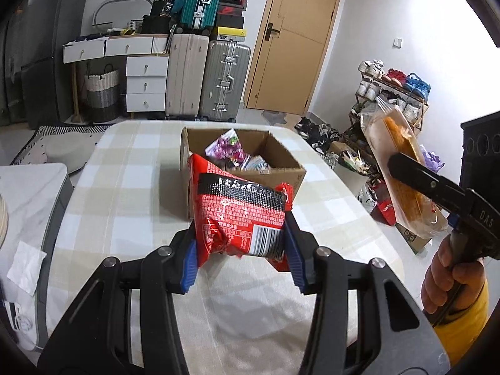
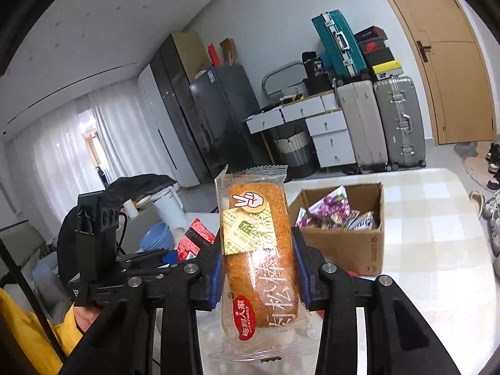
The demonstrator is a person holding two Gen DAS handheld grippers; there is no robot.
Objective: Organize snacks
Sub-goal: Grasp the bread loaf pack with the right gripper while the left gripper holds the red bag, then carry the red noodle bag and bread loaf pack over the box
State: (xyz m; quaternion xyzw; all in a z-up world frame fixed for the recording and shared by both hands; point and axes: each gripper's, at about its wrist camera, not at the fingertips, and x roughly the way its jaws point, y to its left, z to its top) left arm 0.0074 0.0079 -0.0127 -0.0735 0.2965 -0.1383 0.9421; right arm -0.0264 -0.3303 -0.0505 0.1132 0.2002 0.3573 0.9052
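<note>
My left gripper (image 1: 242,257) is shut on a red snack bag (image 1: 240,212), held above the checked tablecloth just in front of the open cardboard box (image 1: 290,173). The box holds several wrapped snacks, a purple packet (image 1: 226,150) on top. My right gripper (image 2: 257,276) is shut on a clear-wrapped orange bread roll (image 2: 256,250), raised off the table; the box (image 2: 353,250) lies to its right and a little beyond. In the left wrist view that roll (image 1: 403,175) hangs at the right, pinched by the right gripper (image 1: 406,172). The red bag (image 2: 195,239) shows at left in the right wrist view.
The table (image 1: 131,168) carries a beige checked cloth. A grey-topped unit with a tissue (image 1: 26,265) stands left of it. Suitcases (image 1: 223,81), white drawers and a door fill the back wall. A shoe rack (image 1: 393,93) and floor clutter sit right. A blue bowl (image 2: 157,236) lies beyond.
</note>
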